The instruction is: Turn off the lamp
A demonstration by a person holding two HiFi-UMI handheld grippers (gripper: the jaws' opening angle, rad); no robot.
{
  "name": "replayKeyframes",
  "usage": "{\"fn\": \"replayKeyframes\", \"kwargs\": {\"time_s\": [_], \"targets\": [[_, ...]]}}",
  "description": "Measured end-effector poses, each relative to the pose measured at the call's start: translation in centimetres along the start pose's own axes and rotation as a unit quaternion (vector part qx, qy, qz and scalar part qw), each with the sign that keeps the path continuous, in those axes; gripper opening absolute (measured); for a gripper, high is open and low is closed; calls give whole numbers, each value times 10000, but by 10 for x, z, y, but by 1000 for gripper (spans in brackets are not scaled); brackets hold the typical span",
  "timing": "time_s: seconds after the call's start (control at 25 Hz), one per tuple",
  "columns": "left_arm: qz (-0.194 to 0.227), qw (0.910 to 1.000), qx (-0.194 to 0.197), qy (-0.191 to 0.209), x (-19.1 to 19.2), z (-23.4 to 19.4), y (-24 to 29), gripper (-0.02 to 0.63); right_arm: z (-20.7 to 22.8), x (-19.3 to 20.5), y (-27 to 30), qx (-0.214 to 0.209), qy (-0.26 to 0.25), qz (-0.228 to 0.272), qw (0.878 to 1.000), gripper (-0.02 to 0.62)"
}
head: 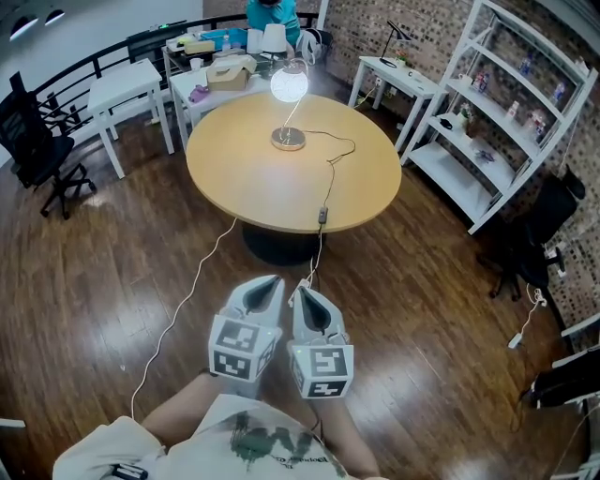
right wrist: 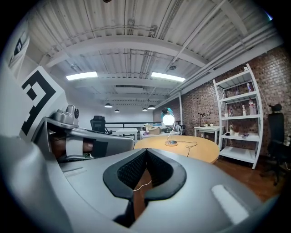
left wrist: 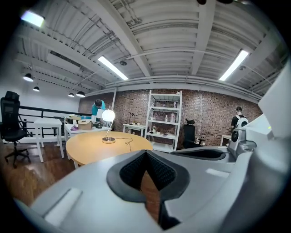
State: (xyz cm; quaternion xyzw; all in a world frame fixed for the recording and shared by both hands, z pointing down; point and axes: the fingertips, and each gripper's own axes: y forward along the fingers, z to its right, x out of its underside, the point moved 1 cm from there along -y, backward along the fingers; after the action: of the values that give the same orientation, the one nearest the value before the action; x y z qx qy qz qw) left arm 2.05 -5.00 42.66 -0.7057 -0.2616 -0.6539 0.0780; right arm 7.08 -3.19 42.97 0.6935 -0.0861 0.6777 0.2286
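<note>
The lamp (head: 289, 86) is lit and stands on the far half of the round wooden surface (head: 253, 183). From the lamp's base a thin cord (head: 330, 155) runs toward the person to an inline switch (head: 322, 216) at the surface's near edge, then drops to the wood floor (head: 112, 272).

Both tools hover side by side over the floor, well short of the lamp. The left tool (head: 270, 283) and the right tool (head: 306, 291) each have their jaws pressed together with nothing between them.

Right of the lamp stands a white shelf rack (head: 506, 112). Left of the lamp are white desks (head: 131, 86) and a black office chair (head: 37, 150). Behind the lamp a person in teal (head: 272, 11) bends over a cluttered desk.
</note>
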Motion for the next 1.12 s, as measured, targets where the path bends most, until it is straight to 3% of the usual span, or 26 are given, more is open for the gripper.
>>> {"fn": "replayKeyframes", "kwargs": {"time_s": [1.12], "targets": [[-113,9989,458,-54,-44,-116,176,-5,74,-32,202,514,62,-265,9983,0]]}}
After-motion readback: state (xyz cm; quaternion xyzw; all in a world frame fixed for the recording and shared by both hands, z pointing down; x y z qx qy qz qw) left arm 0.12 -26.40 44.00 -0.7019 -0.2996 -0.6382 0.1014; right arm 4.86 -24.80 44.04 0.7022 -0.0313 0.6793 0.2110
